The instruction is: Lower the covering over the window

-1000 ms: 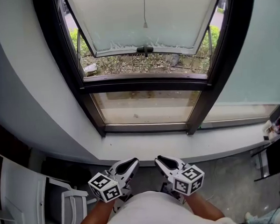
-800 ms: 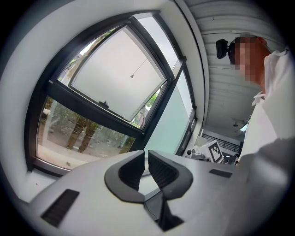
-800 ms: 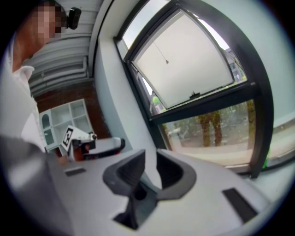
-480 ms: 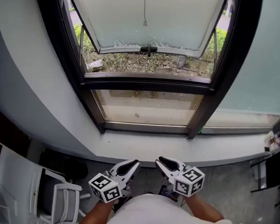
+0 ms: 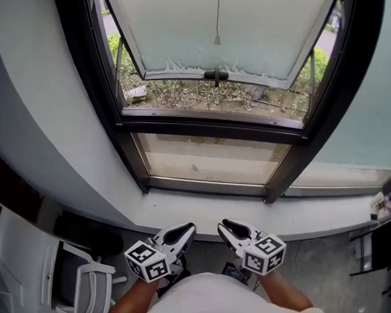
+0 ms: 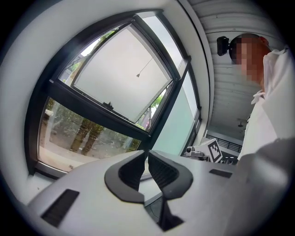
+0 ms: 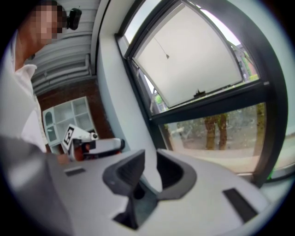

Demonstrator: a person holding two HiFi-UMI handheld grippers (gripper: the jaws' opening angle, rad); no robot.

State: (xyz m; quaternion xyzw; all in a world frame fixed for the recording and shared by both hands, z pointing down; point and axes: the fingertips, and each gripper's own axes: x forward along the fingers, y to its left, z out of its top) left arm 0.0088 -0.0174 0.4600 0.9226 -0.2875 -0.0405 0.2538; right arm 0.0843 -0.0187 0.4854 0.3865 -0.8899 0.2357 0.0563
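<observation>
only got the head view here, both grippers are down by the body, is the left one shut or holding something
Observer: The left gripper is shut. The left gripper view shows its jaws together with nothing between them, only the window beyond.
Operator: ok and the right one, same?
Observer: Not quite. In the right gripper view the right gripper shows a narrow gap between its jaws, with only the bare wall visible through it, so it holds nothing either.
</observation>
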